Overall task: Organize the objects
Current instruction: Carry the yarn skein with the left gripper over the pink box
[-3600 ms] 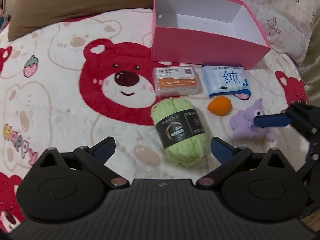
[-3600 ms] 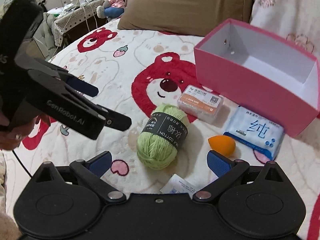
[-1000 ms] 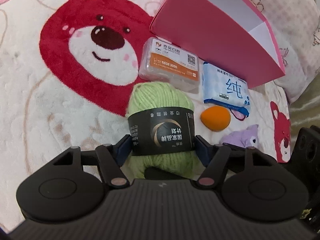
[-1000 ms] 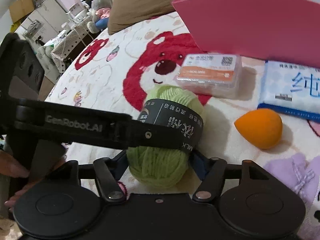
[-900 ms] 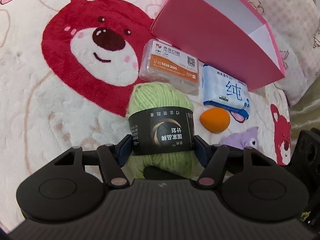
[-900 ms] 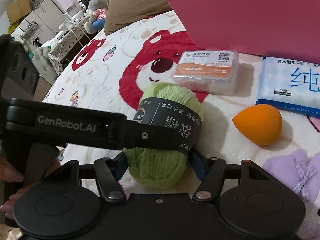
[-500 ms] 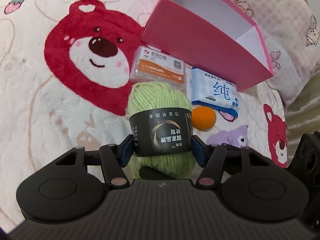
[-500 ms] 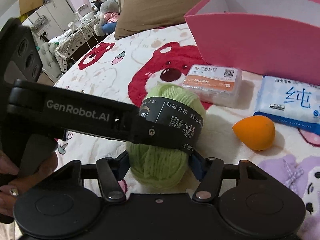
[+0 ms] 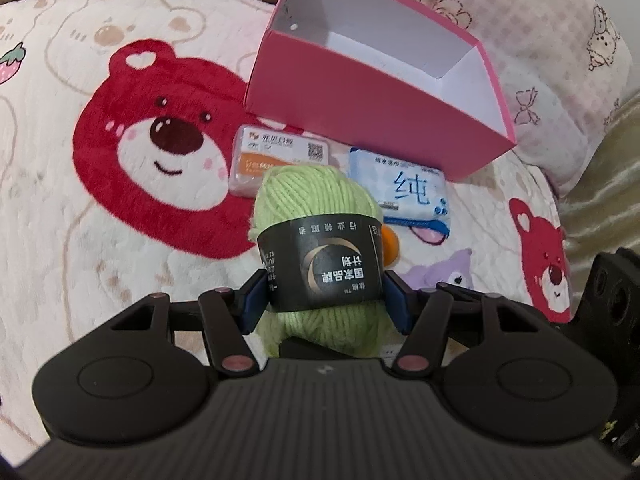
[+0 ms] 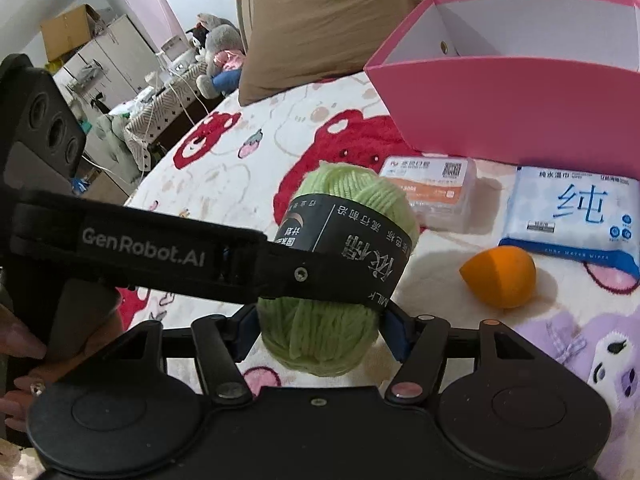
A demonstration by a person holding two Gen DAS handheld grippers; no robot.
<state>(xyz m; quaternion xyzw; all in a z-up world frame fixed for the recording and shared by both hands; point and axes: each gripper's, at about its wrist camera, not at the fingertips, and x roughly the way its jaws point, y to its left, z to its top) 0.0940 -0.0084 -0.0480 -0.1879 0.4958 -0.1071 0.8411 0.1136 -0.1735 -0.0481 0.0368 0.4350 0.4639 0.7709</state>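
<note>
Fuzzy green yarn ball (image 9: 316, 204), glossy black paper band, above plush blanket (image 9: 80, 248)

box (image 9: 372, 108) sits behind case (image 9: 280, 156) and wipes (image 9: 412, 196) on the bed (image 9: 60, 220); wipes lie right of case, sponge (image 10: 500, 276) before wipes, toy (image 10: 584, 344) before sponge

— Where are we working here?

— In a home bedroom. We're over a bed spread with a plush blanket (image 9: 80, 216) printed with red bears, a brown pillow (image 10: 340, 28) at its far end.

— Anything else?

— At far left we see stuffed toys (image 10: 216, 48), white cabinets (image 10: 104, 64) and a cardboard box (image 10: 66, 30).
</note>
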